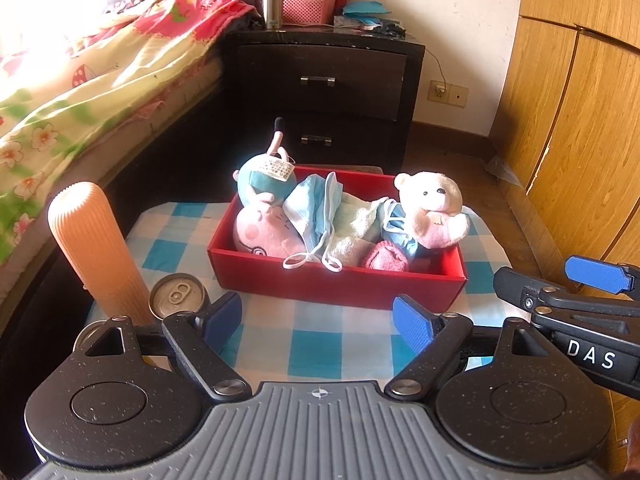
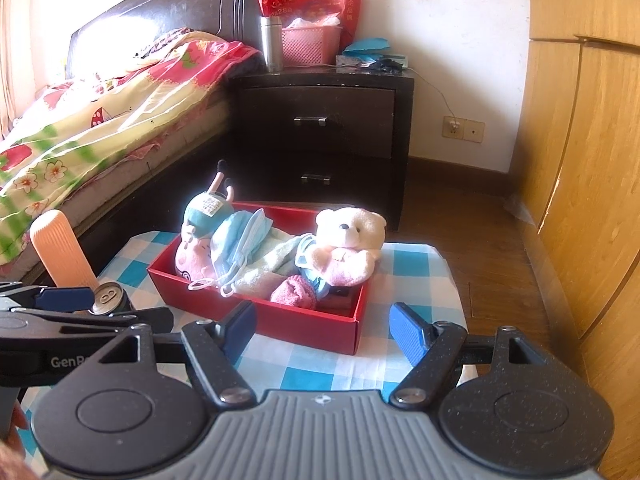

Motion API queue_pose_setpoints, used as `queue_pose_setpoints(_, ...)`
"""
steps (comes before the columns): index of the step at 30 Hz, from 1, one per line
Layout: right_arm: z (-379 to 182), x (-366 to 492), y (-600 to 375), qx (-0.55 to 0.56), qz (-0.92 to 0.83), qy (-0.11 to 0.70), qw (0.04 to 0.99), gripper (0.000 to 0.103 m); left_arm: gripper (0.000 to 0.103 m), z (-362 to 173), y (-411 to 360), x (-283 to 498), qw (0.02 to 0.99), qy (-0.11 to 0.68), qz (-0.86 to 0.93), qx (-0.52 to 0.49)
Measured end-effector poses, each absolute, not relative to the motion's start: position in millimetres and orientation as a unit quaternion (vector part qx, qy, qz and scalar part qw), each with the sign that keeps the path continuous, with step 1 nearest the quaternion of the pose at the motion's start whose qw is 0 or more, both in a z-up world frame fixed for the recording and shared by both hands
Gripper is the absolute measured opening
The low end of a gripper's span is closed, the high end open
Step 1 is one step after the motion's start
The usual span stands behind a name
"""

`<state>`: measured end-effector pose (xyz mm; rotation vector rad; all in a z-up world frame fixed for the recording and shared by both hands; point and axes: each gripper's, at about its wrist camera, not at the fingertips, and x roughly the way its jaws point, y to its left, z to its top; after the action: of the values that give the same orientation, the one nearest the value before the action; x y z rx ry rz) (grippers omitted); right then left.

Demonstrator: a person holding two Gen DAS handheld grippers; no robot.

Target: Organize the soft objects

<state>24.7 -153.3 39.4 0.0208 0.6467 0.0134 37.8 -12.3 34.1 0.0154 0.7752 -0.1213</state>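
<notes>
A red box (image 1: 312,280) (image 2: 304,320) stands on a small table with a blue-and-white checked cloth (image 1: 320,344) (image 2: 416,272). In it lie a pink pig plush (image 1: 264,228) (image 2: 192,252), a white bear plush (image 1: 432,204) (image 2: 348,240), blue face masks (image 1: 316,208) (image 2: 240,244), a pale towel (image 1: 356,224) (image 2: 272,264) and a pink cloth (image 1: 386,258) (image 2: 292,292). My left gripper (image 1: 318,320) is open and empty in front of the box. My right gripper (image 2: 322,328) is open and empty, also in front of the box.
An orange ribbed bottle (image 1: 96,248) (image 2: 60,248) and a drink can (image 1: 178,294) (image 2: 110,296) stand at the table's left. A bed (image 1: 80,92) lies to the left, a dark nightstand (image 1: 320,88) behind, wooden wardrobe doors (image 1: 580,120) to the right.
</notes>
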Motion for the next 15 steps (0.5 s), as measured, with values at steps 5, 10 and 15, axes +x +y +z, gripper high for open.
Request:
queue_pose_setpoints(5, 39.4, 24.4, -154.0, 0.014, 0.002, 0.314, 0.949, 0.052, 0.081, 34.6, -13.5, 36.6, 0.926, 0.374, -0.053, 0.009)
queue_pose_setpoints(10, 39.8, 23.6, -154.5, 0.019, 0.001, 0.31, 0.951, 0.052, 0.081, 36.9, -15.5, 34.6, 0.93, 0.366, -0.044, 0.015)
queue_pose_setpoints(15, 40.2, 23.4, -154.9, 0.02, 0.001, 0.308, 0.951, 0.052, 0.081, 37.9, -16.3, 33.9, 0.931, 0.362, -0.041, 0.017)
